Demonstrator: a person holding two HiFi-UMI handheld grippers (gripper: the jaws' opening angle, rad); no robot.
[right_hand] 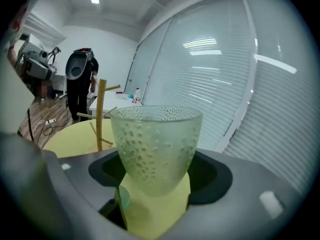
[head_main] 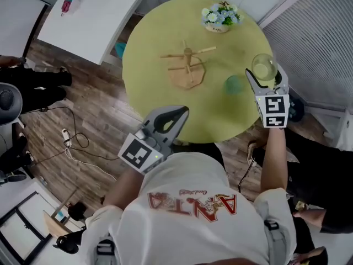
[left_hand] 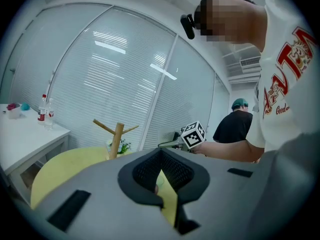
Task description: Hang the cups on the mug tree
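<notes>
- holding the glass cup (right_hand: 156, 144) in my right claw (head_main: 265, 75), i have both jaws spread wide and clamped against its sides low down, one on either flank.
- the cup stands upright between the jaws, its dimpled wall and open rim rising well above them.
- in the head view this cup sits at the right edge of the round yellow-green table (head_main: 149, 48), up in my grip, with table top showing beneath it in the right gripper view.
- the wooden mug tree (head_main: 187, 65) stands near the middle of the table, well to the left of my right claw and apart from the cup; its pegs are bare.
- a small teal cup (head_main: 234, 84) rests on the table between the tree and my right claw, just beside the jaws and lower than the glass one.
- a pot of flowers (head_main: 220, 16) sits at the far edge of the table, beyond the tree.
- my left claw (left_hand: 169, 199) hangs at the near edge of the table, its jaws drawn together to a thin slit with nothing gripped between them.
- the left claw points toward the tree but is well short of it and touches no cup.
</notes>
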